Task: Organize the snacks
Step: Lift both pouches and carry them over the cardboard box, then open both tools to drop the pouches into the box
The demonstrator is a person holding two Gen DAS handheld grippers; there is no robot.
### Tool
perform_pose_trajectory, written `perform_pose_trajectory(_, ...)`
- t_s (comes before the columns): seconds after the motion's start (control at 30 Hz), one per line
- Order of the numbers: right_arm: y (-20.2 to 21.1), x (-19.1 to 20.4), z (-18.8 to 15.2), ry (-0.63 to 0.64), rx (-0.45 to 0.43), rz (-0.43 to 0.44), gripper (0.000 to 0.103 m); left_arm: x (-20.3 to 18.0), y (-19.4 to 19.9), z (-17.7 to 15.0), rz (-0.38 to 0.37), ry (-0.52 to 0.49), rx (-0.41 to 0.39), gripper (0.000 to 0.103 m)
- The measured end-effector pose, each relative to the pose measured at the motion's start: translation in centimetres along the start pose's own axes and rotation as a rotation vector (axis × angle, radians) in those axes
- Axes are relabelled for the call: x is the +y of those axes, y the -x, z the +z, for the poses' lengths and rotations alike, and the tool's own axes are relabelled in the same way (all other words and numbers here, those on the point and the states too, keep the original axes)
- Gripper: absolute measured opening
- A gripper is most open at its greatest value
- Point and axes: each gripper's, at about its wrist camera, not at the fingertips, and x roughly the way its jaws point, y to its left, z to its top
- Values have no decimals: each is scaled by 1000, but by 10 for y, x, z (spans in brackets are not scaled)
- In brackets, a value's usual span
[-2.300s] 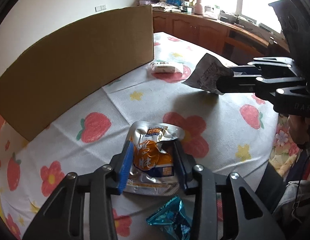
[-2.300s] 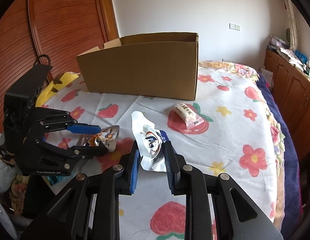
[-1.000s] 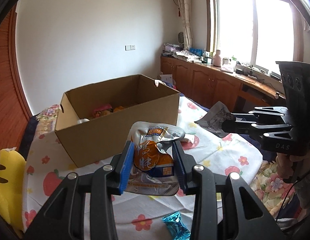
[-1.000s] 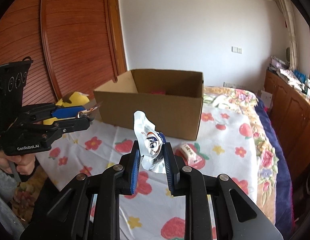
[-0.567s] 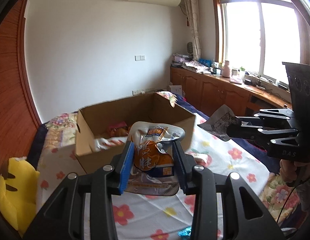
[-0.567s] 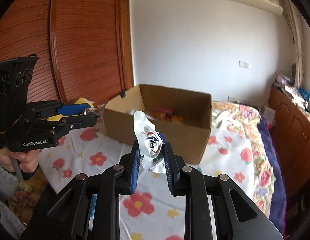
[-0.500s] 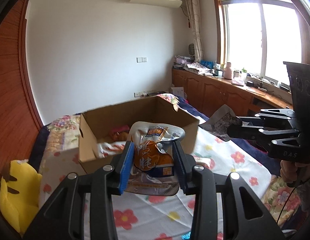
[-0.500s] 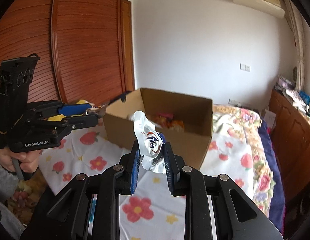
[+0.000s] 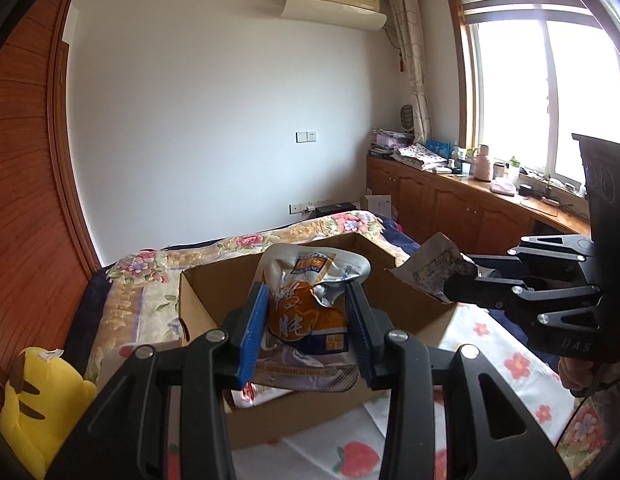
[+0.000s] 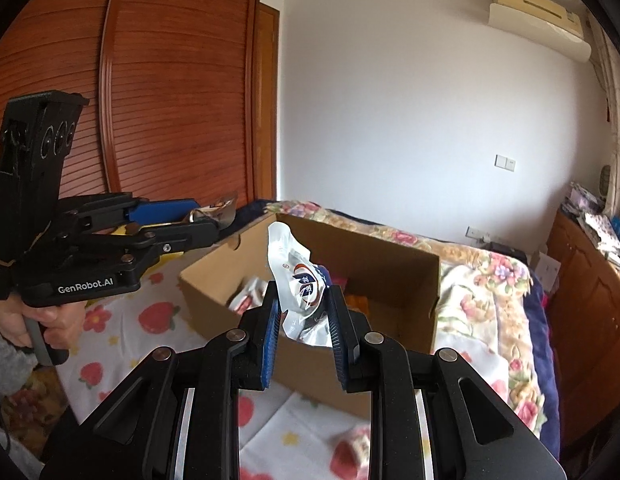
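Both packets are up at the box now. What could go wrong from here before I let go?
1. The right gripper pinches only the lower part of the white snack packet; its crumpled top flops free and might catch the cardboard box rim.
2. The left gripper holds the orange snack pouch near the front wall; released here, it could land on the strawberry-print cloth.
3. Both grippers converge on one opening and might collide.

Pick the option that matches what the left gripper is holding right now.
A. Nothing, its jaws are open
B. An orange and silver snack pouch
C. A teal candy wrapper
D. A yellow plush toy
B: in the left wrist view the left gripper is clamped on the orange and silver snack pouch, held in front of the cardboard box.
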Motion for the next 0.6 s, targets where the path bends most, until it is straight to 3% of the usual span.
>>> perform_pose_trajectory(0.33, -54, -31, 5, -23, 21, 2, 21, 19, -59, -10, 2, 28, 59, 39)
perform_pose_trajectory(0.6, -92, -43, -10, -37, 77, 2, 21, 22, -90, -26, 0, 49, 108, 39)
